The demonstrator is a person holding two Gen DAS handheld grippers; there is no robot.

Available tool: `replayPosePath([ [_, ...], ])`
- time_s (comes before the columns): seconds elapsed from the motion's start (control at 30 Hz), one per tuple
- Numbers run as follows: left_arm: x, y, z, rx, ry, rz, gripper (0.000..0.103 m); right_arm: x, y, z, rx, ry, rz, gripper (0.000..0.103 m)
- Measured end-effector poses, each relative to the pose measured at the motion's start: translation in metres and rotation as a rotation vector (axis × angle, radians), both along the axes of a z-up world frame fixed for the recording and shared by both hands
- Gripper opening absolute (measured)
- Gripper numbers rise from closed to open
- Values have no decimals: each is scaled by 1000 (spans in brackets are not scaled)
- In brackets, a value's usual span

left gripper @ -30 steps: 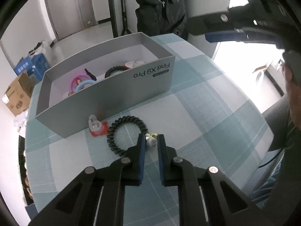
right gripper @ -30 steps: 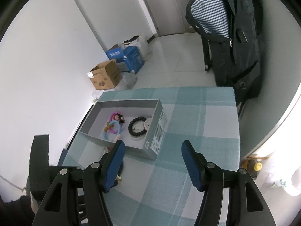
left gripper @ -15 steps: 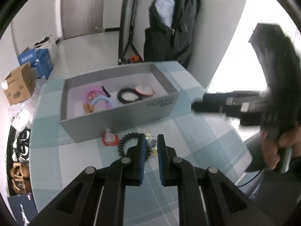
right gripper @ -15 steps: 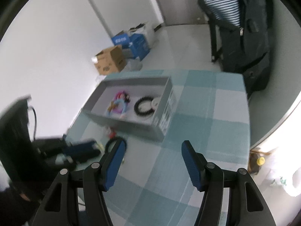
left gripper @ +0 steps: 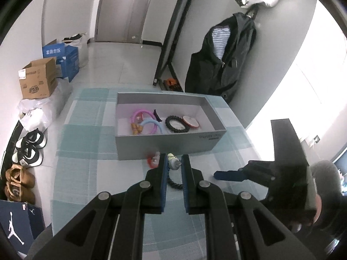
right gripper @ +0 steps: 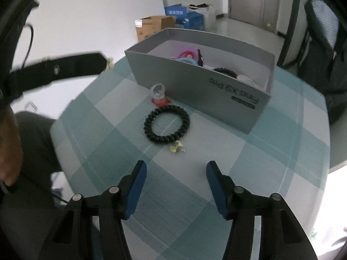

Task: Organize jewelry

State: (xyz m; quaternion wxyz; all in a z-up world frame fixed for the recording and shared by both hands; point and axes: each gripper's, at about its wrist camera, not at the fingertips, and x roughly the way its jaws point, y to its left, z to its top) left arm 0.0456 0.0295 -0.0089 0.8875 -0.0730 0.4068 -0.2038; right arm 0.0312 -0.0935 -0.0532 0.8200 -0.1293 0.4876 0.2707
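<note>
My left gripper [left gripper: 173, 158] is shut on a small pale yellow earring [left gripper: 173, 162], held above the table in front of the grey box [left gripper: 169, 145]. The box holds pink and blue rings [left gripper: 147, 122], a black coil band [left gripper: 175, 124] and a red-rimmed disc [left gripper: 190, 121]. In the right wrist view a black coil hair tie [right gripper: 167, 125] lies on the checked cloth, with a second pale yellow earring [right gripper: 176, 149] at its near edge. A clear ring on a red base [right gripper: 159, 96] stands by the box wall [right gripper: 216, 93]. My right gripper [right gripper: 176, 173] hangs just short of the earring, its jaws closing with nothing between them.
The round table [right gripper: 249, 162] has a teal checked cloth; its edge runs close on the left. A person sits there [right gripper: 13, 143]. Cardboard boxes [left gripper: 39, 80], shoes [left gripper: 28, 149] and a coat rack with a dark jacket [left gripper: 225, 60] stand on the floor beyond.
My left gripper has risen and pulled back from the box with the earring, rolling as it went. My right gripper has dropped low over the table by the hair tie, its jaws slightly narrower.
</note>
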Motion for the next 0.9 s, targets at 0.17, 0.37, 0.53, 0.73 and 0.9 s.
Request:
replayPosePath([
  [0.17, 1, 11, -1, -15, 13, 8, 8, -4, 14, -3, -63, -54, 23, 55],
  [0.37, 2, 17, -3, -26, 25, 20, 8, 0, 23, -2, -89, -63, 51, 43],
  [0.53, 2, 16, -5, -24, 31, 15, 8, 3, 23, -2, -78, -50, 42, 27],
  [0.73, 3, 16, -6, -19, 35, 10, 8, 12, 23, -1, -90, -50, 46, 15],
  [0.9, 1, 15, -6, -7, 31, 2, 8, 12, 23, 1, -88, -33, 53, 14],
])
